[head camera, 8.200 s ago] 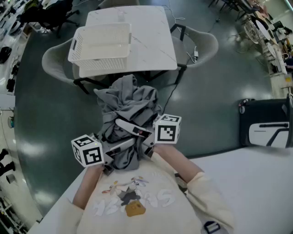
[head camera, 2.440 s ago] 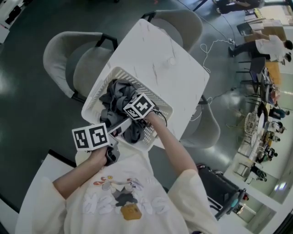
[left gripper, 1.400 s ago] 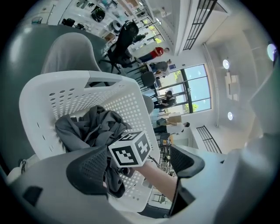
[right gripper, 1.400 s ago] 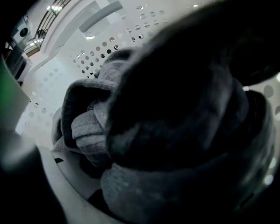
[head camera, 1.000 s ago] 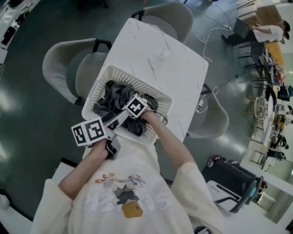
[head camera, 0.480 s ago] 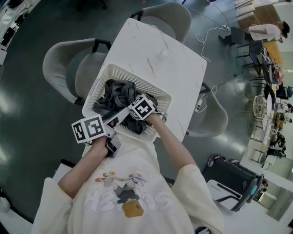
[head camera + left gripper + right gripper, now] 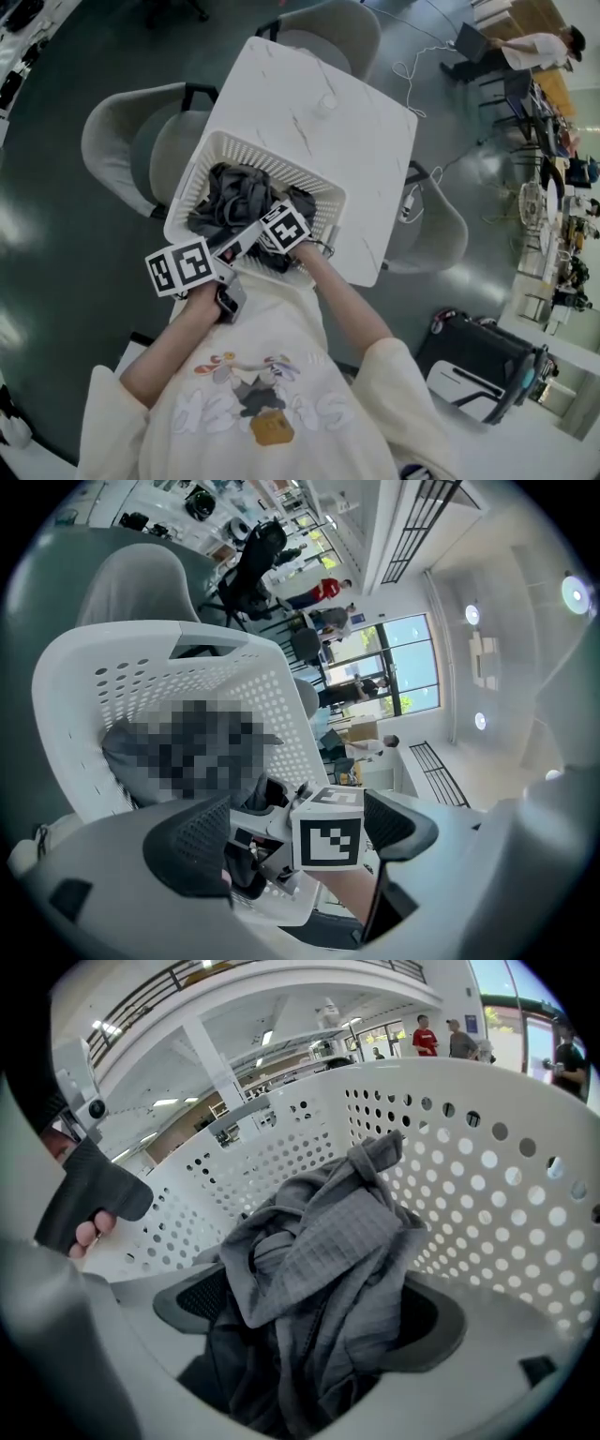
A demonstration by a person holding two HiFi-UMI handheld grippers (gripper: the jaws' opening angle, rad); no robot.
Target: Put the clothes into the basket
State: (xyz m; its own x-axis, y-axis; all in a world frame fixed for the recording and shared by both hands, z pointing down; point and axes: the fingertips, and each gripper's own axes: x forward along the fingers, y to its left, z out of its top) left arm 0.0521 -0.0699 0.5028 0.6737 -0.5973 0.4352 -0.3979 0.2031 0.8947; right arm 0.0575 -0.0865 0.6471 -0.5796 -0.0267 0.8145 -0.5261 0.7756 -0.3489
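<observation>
A white perforated basket stands on the near corner of a white table. A bundle of grey clothes lies inside it. In the right gripper view the grey clothes are heaped against the basket wall, and a fold hangs between the wide-apart jaws of my right gripper. In the head view its marker cube sits over the basket's near rim. My left gripper is open and holds nothing; it points at the right gripper's cube from the basket's near rim.
Grey chairs stand round the table at the left, the far side and the right. A cable trails on the dark floor. A black case stands at the lower right. People are far off at the upper right.
Eight seconds ago both grippers held the grey bundle in the air in front of the table; now it lies in the basket. Over the last second the grippers have barely shifted.
</observation>
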